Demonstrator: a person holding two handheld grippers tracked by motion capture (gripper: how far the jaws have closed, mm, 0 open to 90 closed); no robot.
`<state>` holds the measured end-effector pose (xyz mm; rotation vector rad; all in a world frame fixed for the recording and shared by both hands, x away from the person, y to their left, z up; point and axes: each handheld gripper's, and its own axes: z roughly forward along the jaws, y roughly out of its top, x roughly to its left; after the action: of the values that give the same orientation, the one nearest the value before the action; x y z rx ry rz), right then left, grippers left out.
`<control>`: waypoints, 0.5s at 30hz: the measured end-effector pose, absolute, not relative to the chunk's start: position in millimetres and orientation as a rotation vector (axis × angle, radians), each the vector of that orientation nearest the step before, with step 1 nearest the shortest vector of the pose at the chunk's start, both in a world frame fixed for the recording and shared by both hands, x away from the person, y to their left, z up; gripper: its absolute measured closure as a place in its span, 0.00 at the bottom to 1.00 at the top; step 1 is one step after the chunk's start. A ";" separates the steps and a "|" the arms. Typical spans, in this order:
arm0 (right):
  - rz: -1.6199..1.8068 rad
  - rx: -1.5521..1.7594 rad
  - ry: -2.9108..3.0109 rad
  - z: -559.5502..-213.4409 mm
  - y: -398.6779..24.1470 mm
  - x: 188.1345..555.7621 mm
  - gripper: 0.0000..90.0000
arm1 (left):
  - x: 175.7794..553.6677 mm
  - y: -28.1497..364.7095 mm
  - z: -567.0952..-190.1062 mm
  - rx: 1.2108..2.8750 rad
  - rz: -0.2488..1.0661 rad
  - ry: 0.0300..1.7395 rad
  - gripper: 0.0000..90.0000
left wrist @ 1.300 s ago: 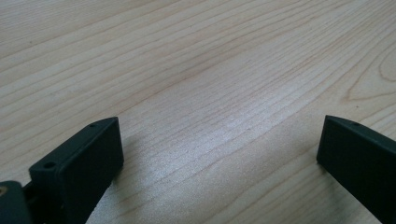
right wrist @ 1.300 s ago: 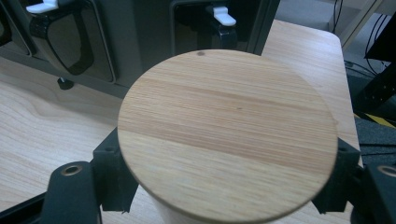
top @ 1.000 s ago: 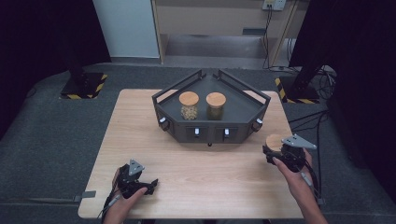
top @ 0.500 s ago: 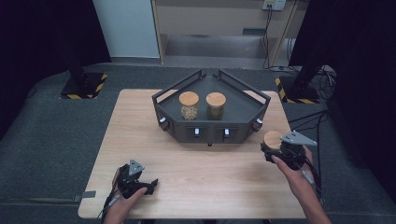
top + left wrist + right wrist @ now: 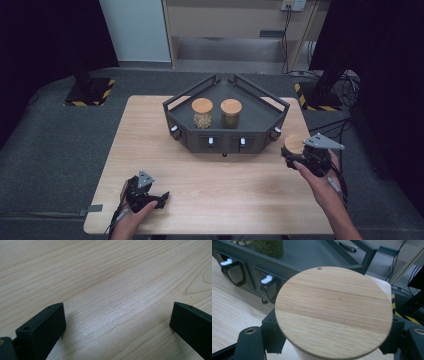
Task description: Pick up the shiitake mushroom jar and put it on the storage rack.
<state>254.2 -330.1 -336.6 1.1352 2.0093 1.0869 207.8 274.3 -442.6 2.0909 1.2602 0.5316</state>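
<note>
Pale wooden table (image 5: 210,175) on grey carpet, dark curtains behind. High view: left gripper (image 5: 159,198), low at the near left edge, hand behind it, pointing right across the boards; right gripper (image 5: 286,155), forearm reaching in from the near right corner, clamped on a round jar with flat bamboo lid (image 5: 294,144), upright, axis vertical, just beside the dark angular metal tray (image 5: 260,107) holding two like jars. Left gripper view: jaws wide apart over bare wood, nothing between. Right gripper view: jar lid (image 5: 333,311) hides the jar body; pads (image 5: 272,333) press its sides.
</note>
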 end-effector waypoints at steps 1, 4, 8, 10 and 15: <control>1.083 1.128 2.008 -334.4 -329.5 254.5 0.28 | 207.8 274.3 -442.6 2.091 0.532 1.260 0.00; 1.083 1.123 2.004 -329.0 -328.5 255.3 0.28 | 207.8 274.3 -442.6 2.091 0.532 1.260 0.00; 1.092 1.109 2.002 -323.6 -327.3 257.1 0.28 | 207.7 274.3 -442.6 2.091 0.532 1.260 0.00; 1.091 1.114 1.999 -321.6 -326.0 258.9 0.28 | 207.5 274.1 -442.6 2.091 0.533 1.261 0.00; 1.076 1.111 1.998 -314.8 -321.5 263.1 0.28 | 207.5 274.1 -442.6 2.090 0.533 1.262 0.00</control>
<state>263.1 -321.5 -314.8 1.1112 1.9980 1.0757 207.5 274.1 -442.6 2.0901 1.2618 0.5326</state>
